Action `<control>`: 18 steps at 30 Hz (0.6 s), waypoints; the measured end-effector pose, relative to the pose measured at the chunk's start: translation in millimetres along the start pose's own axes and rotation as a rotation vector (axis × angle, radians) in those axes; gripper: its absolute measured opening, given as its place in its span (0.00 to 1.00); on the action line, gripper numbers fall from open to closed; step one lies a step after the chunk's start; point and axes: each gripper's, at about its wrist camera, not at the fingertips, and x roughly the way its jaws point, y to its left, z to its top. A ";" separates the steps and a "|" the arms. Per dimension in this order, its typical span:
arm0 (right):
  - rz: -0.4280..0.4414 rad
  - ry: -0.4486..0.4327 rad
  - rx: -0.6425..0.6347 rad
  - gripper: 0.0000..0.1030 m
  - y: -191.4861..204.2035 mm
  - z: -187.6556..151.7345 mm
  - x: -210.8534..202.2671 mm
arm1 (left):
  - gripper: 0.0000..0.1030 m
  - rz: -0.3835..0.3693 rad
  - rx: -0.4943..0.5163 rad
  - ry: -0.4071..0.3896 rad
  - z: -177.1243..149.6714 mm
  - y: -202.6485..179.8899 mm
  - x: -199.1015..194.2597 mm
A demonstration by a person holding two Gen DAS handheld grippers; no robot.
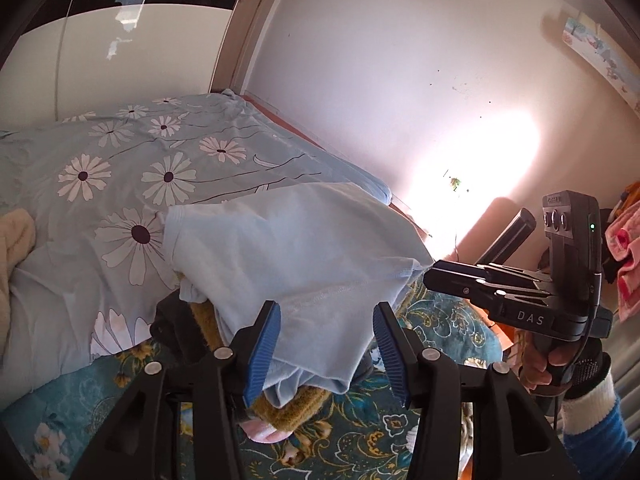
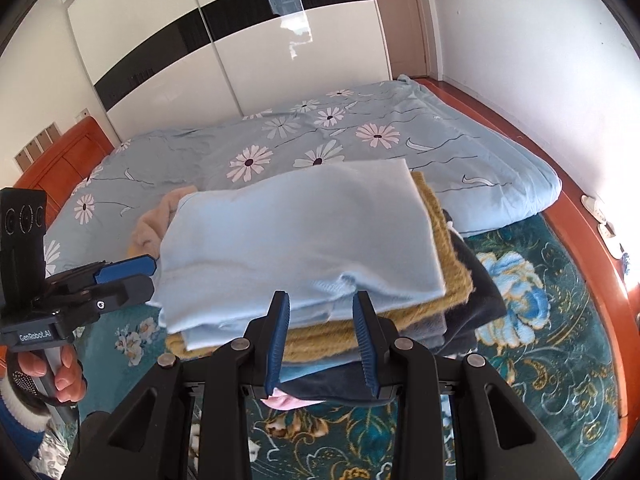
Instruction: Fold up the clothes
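The folded light-blue shirt (image 2: 296, 236) lies on top of a stack of folded clothes (image 2: 436, 280) on the bed (image 2: 500, 168), just in front of the daisy-print duvet (image 2: 280, 136). The left tool (image 1: 326, 344) stands released, its blue pads either side of the shirt's near corner without pressing it. The right tool (image 2: 322, 344) is also released, its pads apart just short of the shirt's near edge, nothing between them.

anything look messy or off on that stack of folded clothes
Mostly tidy. The light blue garment on top sits skewed on the mustard knit, its near-left layers splayed and overhanging; a pink item pokes out from the bottom.
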 end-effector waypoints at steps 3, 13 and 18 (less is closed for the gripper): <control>-0.008 0.009 0.021 0.33 7.8 -22.3 5.0 | 0.53 0.018 0.011 -0.004 -18.5 -3.8 -5.8; -0.031 0.088 0.064 0.33 24.8 -63.1 42.2 | 0.54 0.061 -0.062 0.065 -80.6 5.5 5.2; -0.078 0.100 0.017 0.45 37.8 -71.5 49.6 | 0.63 0.091 -0.102 0.096 -100.9 14.4 11.0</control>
